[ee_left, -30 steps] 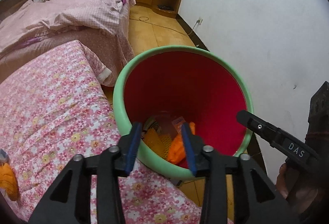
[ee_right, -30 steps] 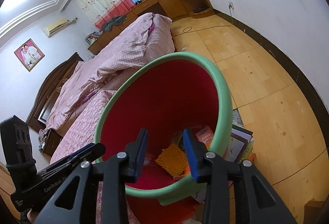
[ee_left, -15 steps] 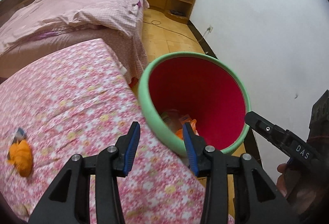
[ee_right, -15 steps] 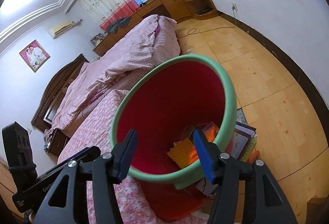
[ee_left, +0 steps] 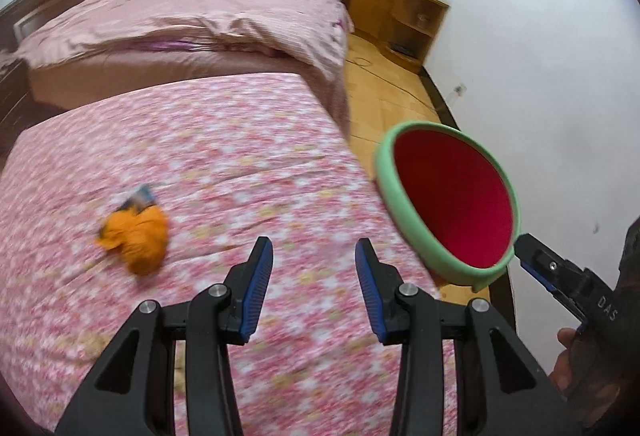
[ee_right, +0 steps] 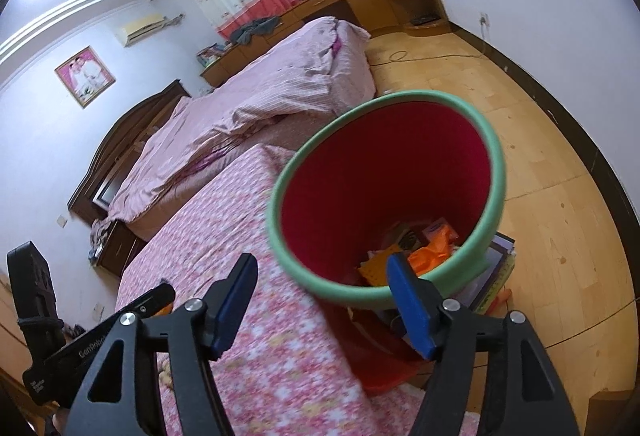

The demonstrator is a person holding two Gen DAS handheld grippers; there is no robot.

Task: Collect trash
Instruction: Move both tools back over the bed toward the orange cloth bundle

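A: What is showing from the two wrist cameras?

B: A bedroom. The left gripper (ee_left: pixel 314 286) is hovering over a table covered in a pink floral cloth (ee_left: pixel 224 164), its blue-padded jaws standing spread apart with nothing between them. The right gripper (ee_right: pixel 324 302) is also hanging released and empty, its jaws framing the near rim of a trash bin (ee_right: pixel 494 172).

A: Where is the trash?

B: One piece is lying on the cloth: a crumpled orange wrapper (ee_left: pixel 138 234), blurred, with a small bluish scrap (ee_left: pixel 140 198) touching its far edge. It is sitting ahead and to the left of the left gripper, clear of the jaws. The bin, green-rimmed and red inside, is standing just beside the table's right edge. In the right wrist view it is already holding orange and yellow wrappers (ee_right: pixel 430 254) at the bottom.

A: So which step is in hand?

B: Judging from this, the left gripper is facing the next piece to collect, with no grasp begun.

A: What is the next move calling for?

B: Probably swinging the left gripper leftward and down until the open jaws are straddling the orange wrapper, then closing gently, since it is looking soft and crushable. After that comes a carry rightward over the green rim. The bluish scrap may be needing a separate pick.
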